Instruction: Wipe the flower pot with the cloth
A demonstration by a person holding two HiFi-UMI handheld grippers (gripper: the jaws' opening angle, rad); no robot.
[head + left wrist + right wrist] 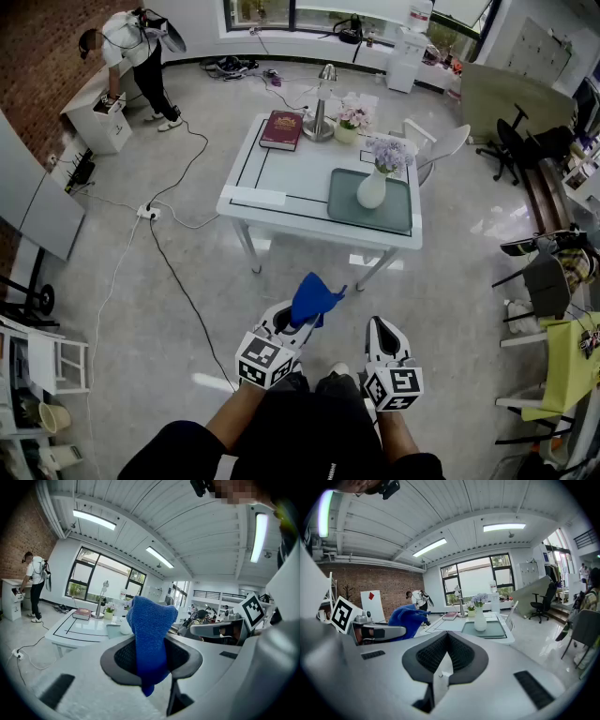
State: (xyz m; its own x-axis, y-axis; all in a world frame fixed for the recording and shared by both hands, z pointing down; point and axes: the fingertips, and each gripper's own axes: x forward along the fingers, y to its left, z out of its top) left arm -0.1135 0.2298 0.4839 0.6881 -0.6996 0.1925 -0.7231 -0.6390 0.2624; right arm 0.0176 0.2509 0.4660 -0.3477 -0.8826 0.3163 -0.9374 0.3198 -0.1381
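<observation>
Left gripper: the left gripper has its jaws clenched on a blue cloth. In the left gripper view the cloth stands up between the jaws and a short end hangs below them.
Right gripper: the right gripper has its jaws pressed together with nothing between them, as the right gripper view shows.
Where the person stands: on the floor, well apart from the desk, with both grippers held low in front of the legs.
Pot to wipe: 2 candidates sit on the desk. A white vase with purple flowers stands upright on a green tray. A small flower pot stands farther back, just beside a lamp. I cannot tell which of the 2 the task means.
Other things: a dark red book lies at the far left of the desk.
Done so far: the cloth is in hand, which is 1 step.
Left to do: nearly everything, by my reading. The person must walk up to the desk, perhaps steady the pot with the empty right gripper, then rub the cloth over it. No wiping contact shows here.
</observation>
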